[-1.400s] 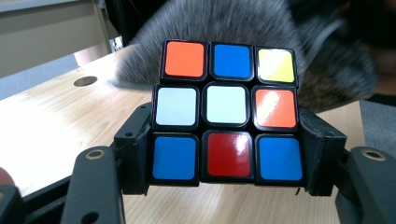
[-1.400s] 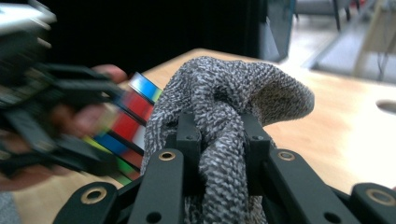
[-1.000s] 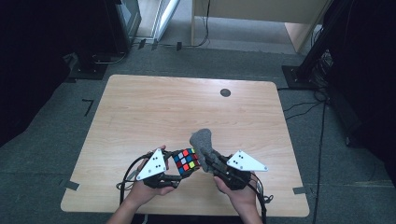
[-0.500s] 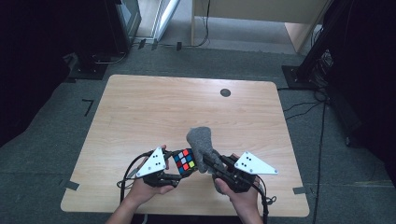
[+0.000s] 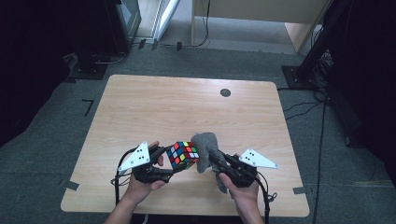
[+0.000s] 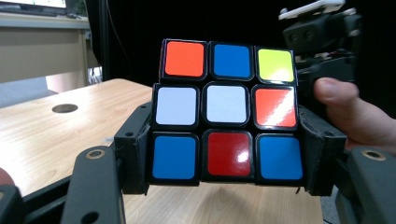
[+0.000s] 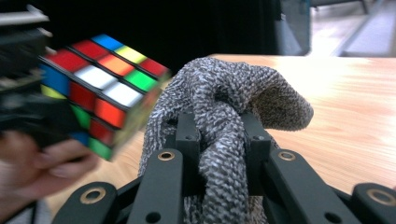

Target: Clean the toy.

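Wooden table (image 5: 154, 112) under both hands: near its 6 o'clock edge the scrambled cube (image 5: 182, 154) is clamped in the left gripper (image 5: 172, 164). Touching at its 3 o'clock, the grey cloth (image 5: 205, 150) is pinched in the right gripper (image 5: 215, 161).

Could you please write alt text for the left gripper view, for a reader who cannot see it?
A scrambled puzzle cube is clamped between the left gripper's two black jaws, above a light wooden table. The face toward the camera reads orange, blue, yellow; white, white, orange; blue, red, blue. At right, a hand holds the other gripper.
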A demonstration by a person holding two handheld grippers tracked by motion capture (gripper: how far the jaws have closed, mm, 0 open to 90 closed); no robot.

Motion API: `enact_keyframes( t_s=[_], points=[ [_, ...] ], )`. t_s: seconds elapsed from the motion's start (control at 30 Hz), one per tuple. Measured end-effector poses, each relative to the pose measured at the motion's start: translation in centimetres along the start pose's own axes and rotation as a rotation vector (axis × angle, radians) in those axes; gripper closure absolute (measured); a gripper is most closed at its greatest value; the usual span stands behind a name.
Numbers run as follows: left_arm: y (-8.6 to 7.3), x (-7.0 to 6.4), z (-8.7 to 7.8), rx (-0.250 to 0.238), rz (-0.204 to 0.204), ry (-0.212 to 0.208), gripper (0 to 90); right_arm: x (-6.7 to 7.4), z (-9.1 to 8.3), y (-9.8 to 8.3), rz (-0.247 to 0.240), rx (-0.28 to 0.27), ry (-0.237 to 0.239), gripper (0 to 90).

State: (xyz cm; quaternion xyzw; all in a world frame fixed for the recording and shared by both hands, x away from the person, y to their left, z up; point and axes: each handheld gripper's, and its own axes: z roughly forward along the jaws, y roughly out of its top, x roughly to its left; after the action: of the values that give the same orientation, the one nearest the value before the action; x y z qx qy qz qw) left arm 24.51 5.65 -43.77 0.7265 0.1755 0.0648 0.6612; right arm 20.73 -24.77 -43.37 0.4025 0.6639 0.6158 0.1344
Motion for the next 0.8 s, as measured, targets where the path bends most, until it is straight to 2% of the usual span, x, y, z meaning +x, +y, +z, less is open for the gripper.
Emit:
enact_keyframes(
  t_s=[0.07,0.13,0.2,0.27,0.4,0.5,0.57,0.7,0.73,0.8],
  points=[
    [-0.1,-0.2,0.3,0.003,-0.003,-0.011,34.0,0.6,0.4,-0.2,-0.027,0.006,0.035,75.1],
    [-0.1,-0.4,0.4,-0.01,-0.01,-0.022,34.0,1.2,0.8,-0.5,-0.049,0.021,0.036,75.5],
    [-0.2,-0.4,0.5,-0.025,-0.029,-0.039,34.0,1.1,1.2,-1.0,-0.012,0.029,0.065,75.5],
    [-0.2,-0.5,0.7,-0.032,-0.038,-0.037,34.0,1.1,1.7,-1.6,0.016,0.047,0.099,75.6],
    [-0.2,-0.5,0.7,-0.038,-0.039,-0.026,34.0,1.4,2.9,-2.9,0.031,0.112,0.136,75.6],
    [-0.2,-0.3,0.5,-0.044,-0.053,-0.016,34.0,1.3,3.2,-3.2,0.049,0.121,0.163,75.4],
    [-0.3,-0.2,0.5,-0.04,-0.055,-0.017,34.0,1.1,2.8,-2.9,0.053,0.091,0.156,75.4],
    [-0.4,-0.2,0.6,-0.032,-0.056,-0.029,34.1,0.4,1.3,-1.8,0.092,-0.025,0.135,75.5],
    [-0.4,-0.2,0.7,-0.03,-0.055,-0.031,34.0,0.2,1.1,-1.7,0.099,-0.043,0.132,75.5],
    [-0.4,-0.4,0.9,-0.024,-0.051,-0.031,34.0,0.1,1.0,-1.8,0.1,-0.042,0.131,75.5]
  ],
)
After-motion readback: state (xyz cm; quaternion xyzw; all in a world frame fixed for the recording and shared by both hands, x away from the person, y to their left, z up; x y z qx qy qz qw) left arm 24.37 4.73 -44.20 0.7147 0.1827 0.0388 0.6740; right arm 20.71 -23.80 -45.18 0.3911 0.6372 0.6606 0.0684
